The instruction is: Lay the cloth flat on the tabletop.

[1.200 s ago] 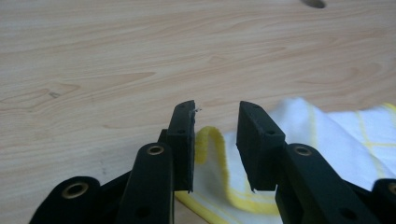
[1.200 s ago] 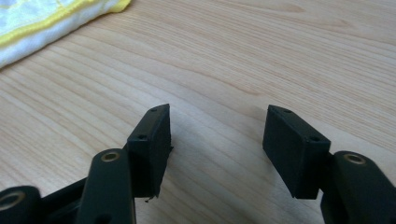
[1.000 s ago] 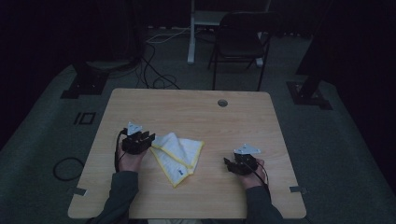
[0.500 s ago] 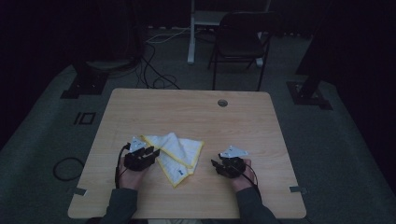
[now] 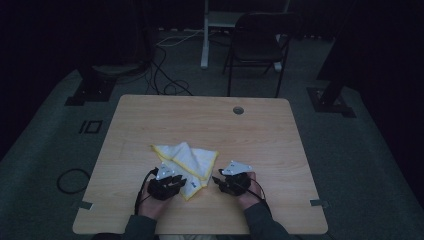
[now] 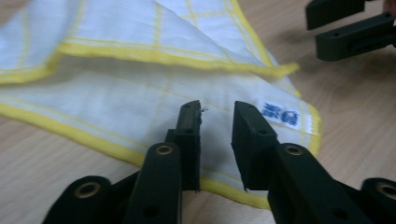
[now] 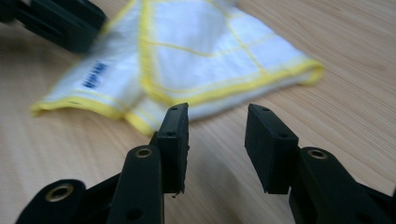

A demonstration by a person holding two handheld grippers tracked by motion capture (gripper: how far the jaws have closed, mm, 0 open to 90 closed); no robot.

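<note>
High view: white, yellow-edged cloth (image 5: 187,161) crumpled near table (image 5: 210,115) centre, left gripper (image 5: 176,183) at its 7 o'clock, right gripper (image 5: 218,181) at 4 o'clock. Left gripper view: jaws just closing, still parted over cloth (image 6: 140,93). Right gripper view: jaws spread, empty, cloth (image 7: 196,60) at 12 o'clock.

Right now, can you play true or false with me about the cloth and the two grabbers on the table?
1. The cloth is white with yellow edges. True.
2. The cloth lies flat and fully spread out. False: it is folded over itself and rumpled.
3. The left gripper has its jaws over the cloth's near edge with a gap between them. True.
4. The right gripper is squeezing the cloth. False: its jaws stand apart above bare table, just short of the cloth.
5. A red cup stands by the cloth. False: nothing else sits on the table.
6. The cloth has a small blue label. True.
</note>
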